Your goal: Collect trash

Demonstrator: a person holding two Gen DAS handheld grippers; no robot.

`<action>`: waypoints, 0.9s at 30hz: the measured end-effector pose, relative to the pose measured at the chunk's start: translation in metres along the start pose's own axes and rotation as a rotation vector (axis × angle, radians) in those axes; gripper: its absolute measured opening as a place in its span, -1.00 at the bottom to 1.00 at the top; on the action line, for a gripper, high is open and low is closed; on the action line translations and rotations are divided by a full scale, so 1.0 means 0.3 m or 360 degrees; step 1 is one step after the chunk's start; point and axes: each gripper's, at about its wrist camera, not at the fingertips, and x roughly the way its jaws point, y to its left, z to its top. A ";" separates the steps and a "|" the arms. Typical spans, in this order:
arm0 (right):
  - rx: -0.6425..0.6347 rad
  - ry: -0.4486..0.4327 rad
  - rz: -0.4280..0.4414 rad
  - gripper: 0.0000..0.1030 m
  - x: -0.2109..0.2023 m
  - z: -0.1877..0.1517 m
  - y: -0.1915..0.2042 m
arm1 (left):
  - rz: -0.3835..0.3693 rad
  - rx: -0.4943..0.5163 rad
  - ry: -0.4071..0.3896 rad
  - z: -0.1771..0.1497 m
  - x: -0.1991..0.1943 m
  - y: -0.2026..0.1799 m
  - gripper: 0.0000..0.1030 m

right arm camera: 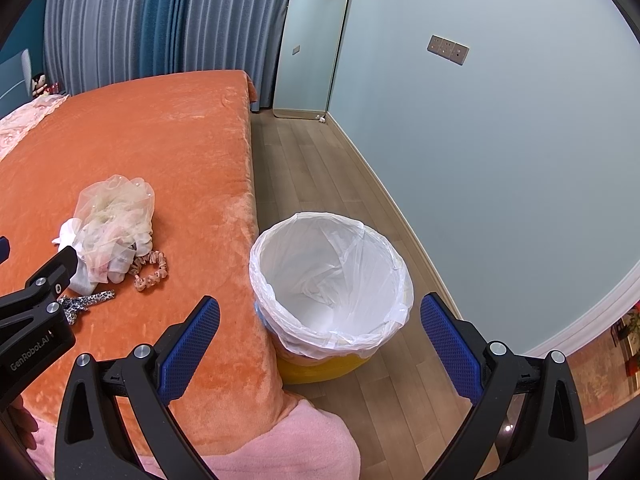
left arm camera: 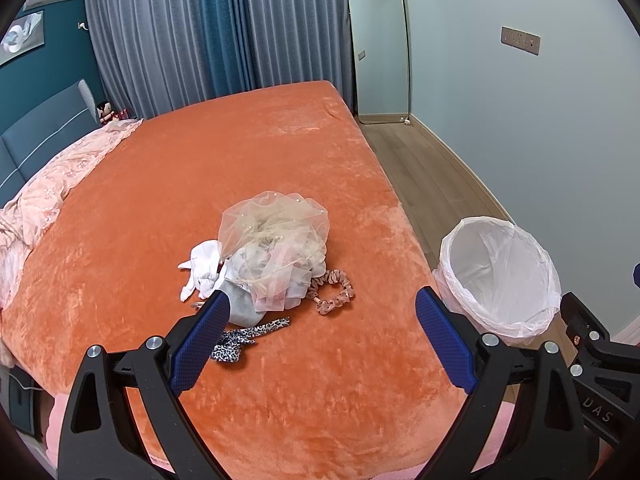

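Near the right edge of the orange bed (left arm camera: pixel 280 140), toward its foot, lay a small heap: a cream tulle bundle with pearl beads (left arm camera: pixel 276 236) on top, a white cloth (left arm camera: pixel 202 268) at its left, a grey cloth (left arm camera: pixel 240 304) under it, a spotted pink scrunchie (left arm camera: pixel 334 292) touching its right side and a leopard-print strip (left arm camera: pixel 244 340) just in front. Both fingers of the left gripper (left arm camera: pixel 320 334) were spread wide with nothing between them, hovering over the bed short of the heap. The right gripper (right arm camera: pixel 320 340) was likewise released and empty, held above the bin (right arm camera: pixel 332 280). Only the right wrist view showed the bin's yellow base and blue band under its white liner, standing on the wood floor against the bed's right side, and a pink blanket (right arm camera: pixel 288 440) at the bed's corner. Only the left wrist view showed the pink lace cover (left arm camera: pixel 52 184) along the bed's left edge. A mirror (left arm camera: pixel 380 48) leaned in the far corner.
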 end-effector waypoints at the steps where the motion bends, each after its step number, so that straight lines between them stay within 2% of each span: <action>1: -0.0001 0.0000 0.0000 0.86 -0.002 0.009 -0.001 | 0.0001 0.0000 -0.0001 0.000 -0.002 0.000 0.74; 27: 0.0005 -0.0004 0.0001 0.87 -0.005 0.013 -0.002 | -0.0003 0.0003 -0.0006 0.002 -0.006 -0.004 0.74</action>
